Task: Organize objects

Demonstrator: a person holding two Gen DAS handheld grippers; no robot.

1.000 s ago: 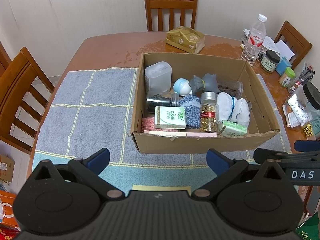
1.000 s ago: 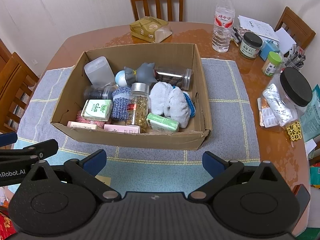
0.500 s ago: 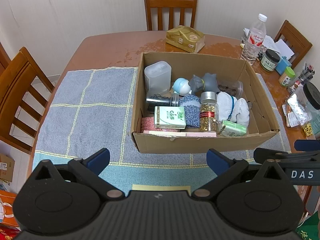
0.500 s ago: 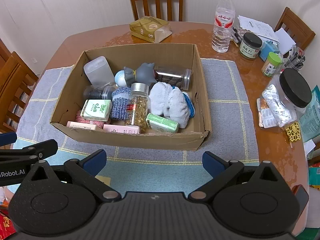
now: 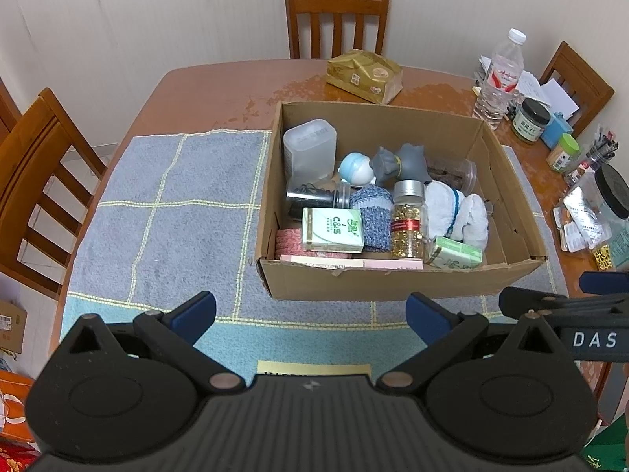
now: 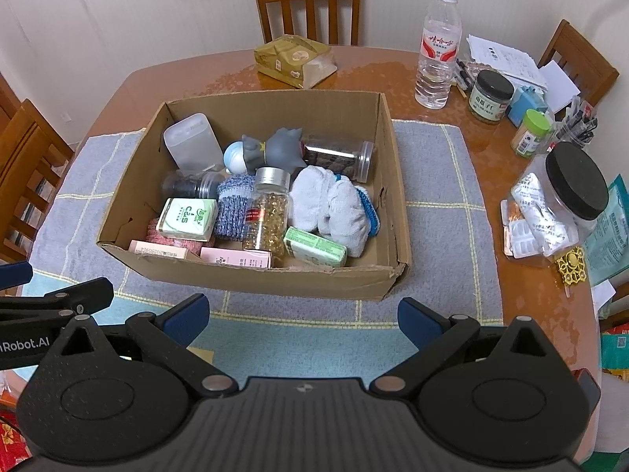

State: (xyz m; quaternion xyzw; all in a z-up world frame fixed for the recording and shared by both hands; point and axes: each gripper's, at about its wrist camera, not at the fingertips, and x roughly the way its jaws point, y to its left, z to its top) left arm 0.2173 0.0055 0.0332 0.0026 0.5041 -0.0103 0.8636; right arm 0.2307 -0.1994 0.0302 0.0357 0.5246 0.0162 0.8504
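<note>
Nothing has moved since a moment ago. The left gripper [image 5: 310, 308] and right gripper [image 6: 302, 310] are both wide open, holding nothing, low in the frame. The full cardboard box [image 5: 393, 281] sits mid-frame on the towel [image 5: 177, 212].

A home dining room — wooden table [image 5: 220, 90], chairs [image 5: 337, 15], household clutter.
</note>
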